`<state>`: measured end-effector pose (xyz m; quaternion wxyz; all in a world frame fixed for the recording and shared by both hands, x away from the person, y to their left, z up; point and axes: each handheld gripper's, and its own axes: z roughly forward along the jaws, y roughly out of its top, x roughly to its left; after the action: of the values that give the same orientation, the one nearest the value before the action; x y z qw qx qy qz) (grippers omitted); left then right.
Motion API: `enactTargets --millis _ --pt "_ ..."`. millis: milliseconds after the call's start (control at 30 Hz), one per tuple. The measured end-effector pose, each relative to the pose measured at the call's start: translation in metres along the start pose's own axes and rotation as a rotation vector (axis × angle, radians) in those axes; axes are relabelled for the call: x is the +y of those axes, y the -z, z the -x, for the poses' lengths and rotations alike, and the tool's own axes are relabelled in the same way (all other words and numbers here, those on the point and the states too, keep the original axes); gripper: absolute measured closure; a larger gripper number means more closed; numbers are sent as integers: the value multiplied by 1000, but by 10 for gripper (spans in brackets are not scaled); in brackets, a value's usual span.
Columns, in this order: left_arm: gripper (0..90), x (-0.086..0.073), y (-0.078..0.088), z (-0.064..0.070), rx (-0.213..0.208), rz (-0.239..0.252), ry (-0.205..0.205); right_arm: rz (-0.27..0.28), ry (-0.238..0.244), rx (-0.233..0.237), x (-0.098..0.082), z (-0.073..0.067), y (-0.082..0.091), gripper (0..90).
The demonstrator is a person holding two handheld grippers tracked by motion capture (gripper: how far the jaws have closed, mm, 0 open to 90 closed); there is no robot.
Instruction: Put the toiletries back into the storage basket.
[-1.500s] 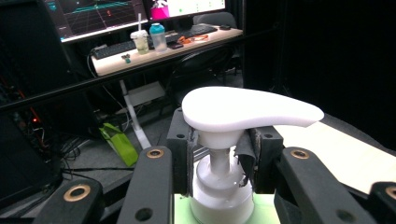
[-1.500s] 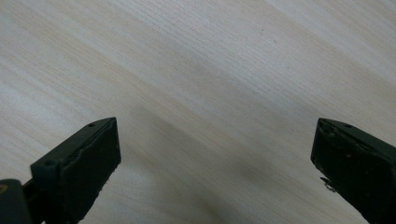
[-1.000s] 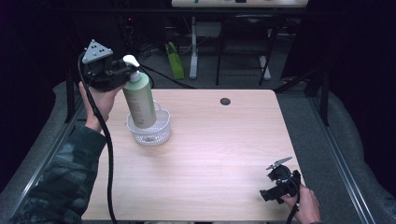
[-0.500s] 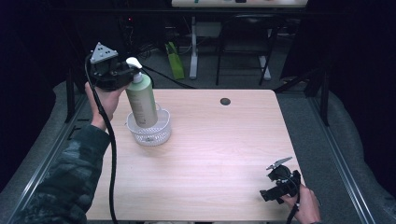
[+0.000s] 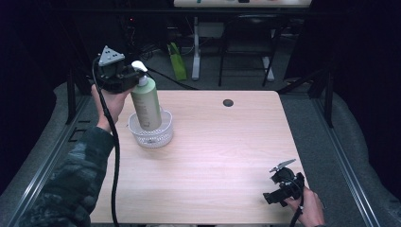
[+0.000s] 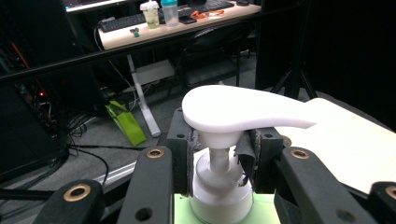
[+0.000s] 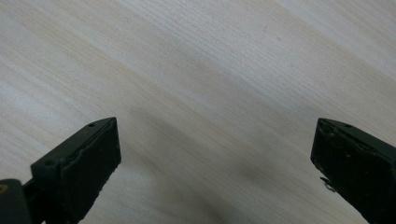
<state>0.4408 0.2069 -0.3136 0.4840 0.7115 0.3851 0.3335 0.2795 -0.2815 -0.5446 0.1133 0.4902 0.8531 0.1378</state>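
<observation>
A pale green bottle point(image 5: 146, 105) is topped by a white pump head point(image 6: 233, 112); a white mesh basket point(image 5: 151, 134) is set on light wood-grain table point(image 5: 227, 156).

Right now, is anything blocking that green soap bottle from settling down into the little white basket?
Nothing visible does. The left claw grips the soap bottle by its pump neck, and the bottle's base already sits inside the white basket. No other thing shows inside the basket. The right claw rests far off at the table's near corner.
</observation>
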Motion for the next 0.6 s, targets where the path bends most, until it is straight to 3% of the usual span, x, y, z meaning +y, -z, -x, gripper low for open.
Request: enactTargets --millis 600 --pt "674 -14 -7 -1 2 -25 9 -1 2 -1 0 0 0 12"
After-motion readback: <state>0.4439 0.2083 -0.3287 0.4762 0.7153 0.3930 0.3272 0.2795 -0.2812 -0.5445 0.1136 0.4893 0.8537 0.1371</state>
